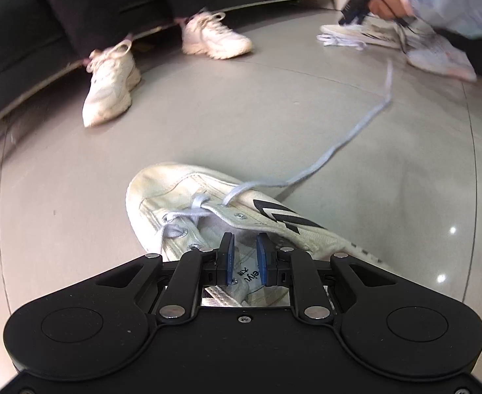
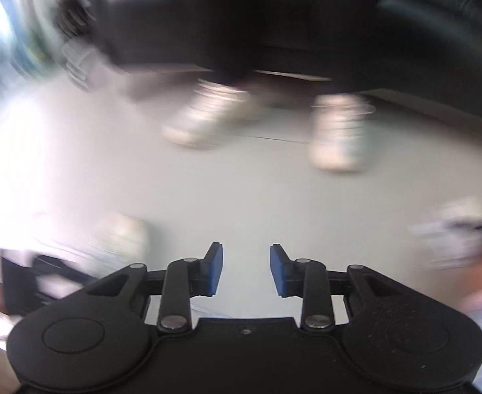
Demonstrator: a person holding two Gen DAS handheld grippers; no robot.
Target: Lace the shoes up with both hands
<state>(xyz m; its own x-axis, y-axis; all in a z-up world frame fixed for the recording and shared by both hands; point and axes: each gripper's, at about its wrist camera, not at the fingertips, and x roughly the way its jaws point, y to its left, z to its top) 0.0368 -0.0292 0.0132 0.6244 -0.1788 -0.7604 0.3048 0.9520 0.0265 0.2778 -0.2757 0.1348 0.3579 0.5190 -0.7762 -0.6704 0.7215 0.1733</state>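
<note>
Left wrist view: white canvas low-top shoe with black chevron stripes lies on the glossy grey tiled floor, toe pointing away, directly under the left gripper. Tongue label between the blue pads shows printed characters, partly readable as "eiy"; the rest is hidden by the fingers. Left gripper jaws stand slightly apart over the shoe opening, gripping nothing. Pale blue flat shoelace threads through the front eyelets; its long free end trails across the floor toward upper right.

Background: seated person's cream chunky trainers by a dark sofa base; at upper right, another person's hand with a black device over another white shoe, cut off at the edge.

Right wrist view: heavily motion-blurred. Right gripper jaws spread wide, empty, over bare floor. Whitish form at lower left possibly the shoe, cannot tell
</note>
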